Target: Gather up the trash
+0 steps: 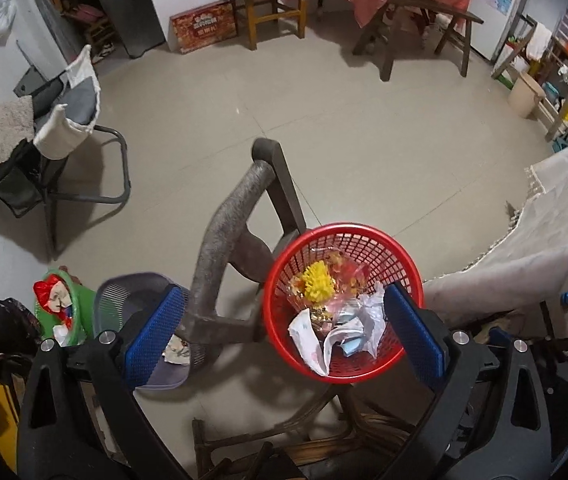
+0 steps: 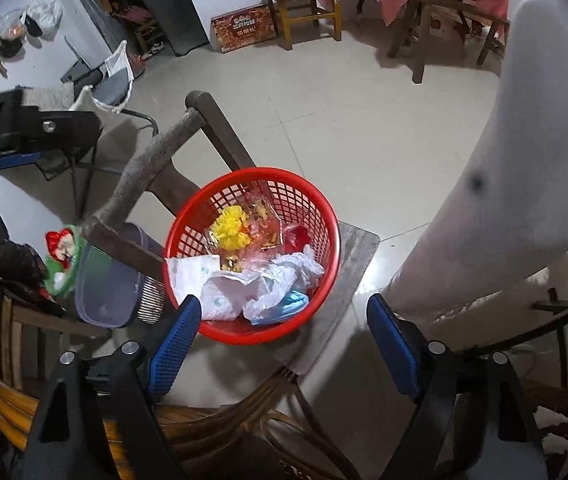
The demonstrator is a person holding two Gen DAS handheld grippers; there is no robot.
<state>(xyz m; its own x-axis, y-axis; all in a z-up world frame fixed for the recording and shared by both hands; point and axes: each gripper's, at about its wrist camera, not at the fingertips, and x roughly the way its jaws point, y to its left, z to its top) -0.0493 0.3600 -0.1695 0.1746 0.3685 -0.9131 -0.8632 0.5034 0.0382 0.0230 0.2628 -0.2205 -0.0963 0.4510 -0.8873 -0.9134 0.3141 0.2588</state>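
Your red basket (image 1: 399,248) stands upright on the seat of a dark wooden chair (image 2: 357,248), its round mouth facing straight up at both cameras; being round, it has no long axis to speak of. Inside lies the trash: crumpled white paper (image 2: 284,276), a flat white sheet (image 2: 188,276) leaning against the near-left wall, a yellow flower (image 2: 232,233), clear red-tinted wrapping (image 2: 268,236) and something pale blue (image 2: 284,308) at the near rim.

Your left gripper (image 1: 284,336) hangs above it with the blue pads (image 1: 413,336) spread wide, one over the basket's right rim, the other over a grey mesh bin (image 1: 124,296) beside the chair. Nothing sits between them.

Your right gripper (image 2: 280,344) is also released, jaws wide apart and empty, the left pad at the basket's near rim, the right one over bare floor (image 2: 363,128). A white sleeve (image 2: 515,168) crosses its right side.
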